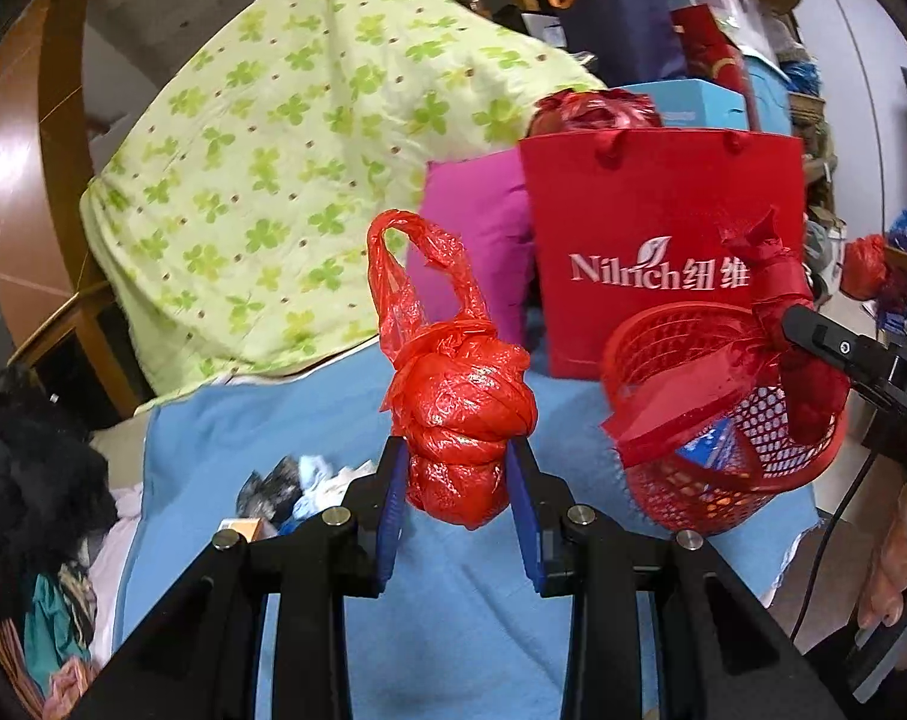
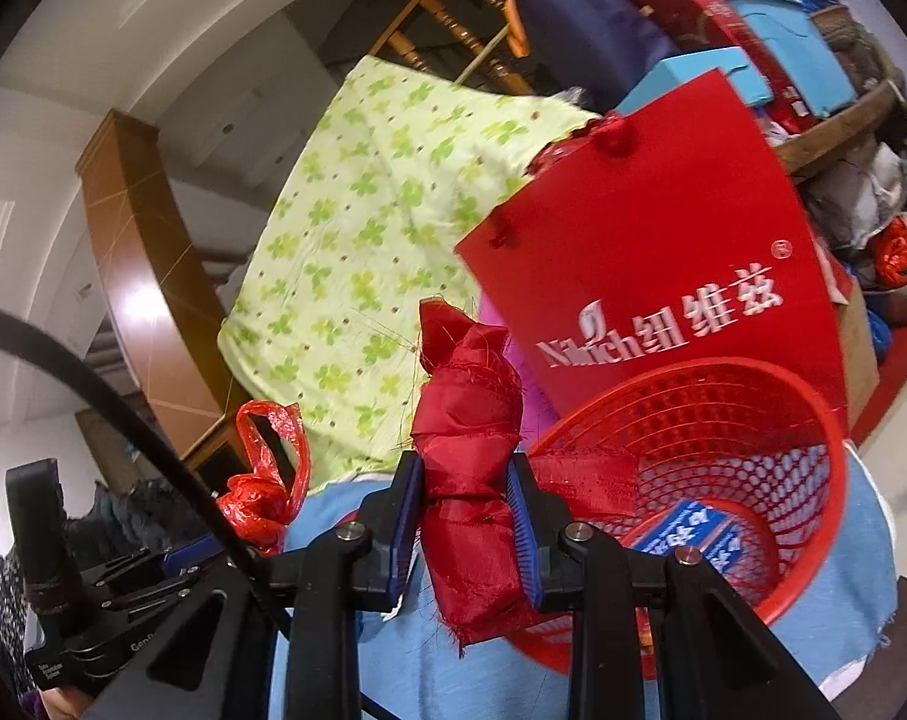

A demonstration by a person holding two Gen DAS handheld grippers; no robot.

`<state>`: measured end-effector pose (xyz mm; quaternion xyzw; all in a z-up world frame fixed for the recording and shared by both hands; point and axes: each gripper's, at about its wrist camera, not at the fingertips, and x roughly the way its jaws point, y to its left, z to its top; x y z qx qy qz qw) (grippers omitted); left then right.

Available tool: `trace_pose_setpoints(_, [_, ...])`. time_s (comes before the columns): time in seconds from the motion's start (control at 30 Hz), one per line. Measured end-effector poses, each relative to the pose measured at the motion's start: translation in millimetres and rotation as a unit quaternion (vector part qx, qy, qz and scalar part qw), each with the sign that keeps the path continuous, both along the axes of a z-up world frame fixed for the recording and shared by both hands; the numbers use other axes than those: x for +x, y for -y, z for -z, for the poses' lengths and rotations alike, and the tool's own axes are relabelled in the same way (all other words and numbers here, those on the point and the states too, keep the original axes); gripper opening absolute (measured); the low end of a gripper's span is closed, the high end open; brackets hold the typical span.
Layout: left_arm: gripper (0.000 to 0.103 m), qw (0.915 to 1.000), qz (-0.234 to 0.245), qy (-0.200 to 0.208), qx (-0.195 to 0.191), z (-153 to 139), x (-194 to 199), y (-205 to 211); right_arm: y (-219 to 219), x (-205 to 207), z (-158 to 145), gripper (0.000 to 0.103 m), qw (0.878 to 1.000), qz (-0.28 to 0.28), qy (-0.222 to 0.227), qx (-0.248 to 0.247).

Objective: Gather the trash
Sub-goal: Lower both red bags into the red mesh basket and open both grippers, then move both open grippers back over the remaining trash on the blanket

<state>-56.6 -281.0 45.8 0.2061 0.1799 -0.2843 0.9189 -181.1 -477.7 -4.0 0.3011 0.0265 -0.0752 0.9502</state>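
My left gripper (image 1: 458,463) is shut on a knotted red plastic bag (image 1: 460,414), held above the blue cloth; the bag also shows in the right wrist view (image 2: 261,498). My right gripper (image 2: 465,483) is shut on a bundle of red fabric (image 2: 468,480), held at the left rim of the red mesh basket (image 2: 813,480). In the left wrist view the fabric bundle (image 1: 783,324) hangs over the basket (image 1: 723,480) at the right. A blue packet (image 2: 699,534) lies inside the basket.
A red Nilrich paper bag (image 1: 663,228) stands behind the basket, against a purple cushion (image 1: 477,222) and a green clover-print quilt (image 1: 285,168). Small scraps (image 1: 309,486) lie on the blue cloth (image 1: 261,432). Cluttered boxes and cloth pile up at the back right.
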Motion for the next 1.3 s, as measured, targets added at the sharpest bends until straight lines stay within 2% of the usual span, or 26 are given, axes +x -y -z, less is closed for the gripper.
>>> trace_pose_setpoints(0.37, [0.035, 0.9972, 0.072, -0.004, 0.018, 4, -11, 66, 40, -23, 11, 0.03, 0.996, 0.067, 0.003, 0.062])
trace_pose_setpoints(0.57, [0.04, 0.9886, 0.137, -0.06, 0.013, 15, 1, 110, 64, -24, 24, 0.033, 0.989, 0.1, -0.013, 0.112])
trace_pose_setpoints(0.67, [0.042, 0.9866, 0.144, -0.074, 0.018, 21, 5, 125, 75, -22, 33, 0.033, 0.985, 0.098, -0.018, 0.144])
trace_pose_setpoints(0.7, [0.049, 0.9864, 0.145, -0.076, 0.022, 23, 6, 127, 78, -20, 36, 0.033, 0.983, 0.096, -0.024, 0.154])
trace_pose_setpoints(0.73, [0.057, 0.9866, 0.142, -0.077, 0.025, 25, 6, 128, 80, -19, 38, 0.036, 0.982, 0.095, -0.03, 0.161])
trace_pose_setpoints(0.77, [0.058, 0.9872, 0.139, -0.074, 0.023, 26, 6, 126, 82, -17, 40, 0.043, 0.98, 0.091, -0.035, 0.171])
trace_pose_setpoints(0.8, [0.058, 0.9878, 0.138, -0.069, 0.022, 26, 4, 122, 82, -15, 42, 0.052, 0.979, 0.085, -0.035, 0.18])
trace_pose_setpoints(0.83, [0.058, 0.9884, 0.135, -0.066, 0.023, 26, 5, 120, 82, -15, 43, 0.07, 0.979, 0.083, -0.032, 0.184])
trace_pose_setpoints(1.03, [0.058, 0.9946, 0.09, -0.031, 0.042, 22, 10, 91, 63, -14, 28, 0.07, 0.987, 0.08, -0.005, 0.139])
trace_pose_setpoints(1.13, [0.058, 0.9964, 0.071, -0.02, 0.041, 17, 13, 72, 46, -10, 17, 0.07, 0.992, 0.078, 0.003, 0.097])
trace_pose_setpoints(1.3, [0.058, 0.9988, 0.03, -0.01, 0.038, 9, 24, 38, 25, 0, 7, 0.07, 0.996, 0.061, 0.01, 0.064])
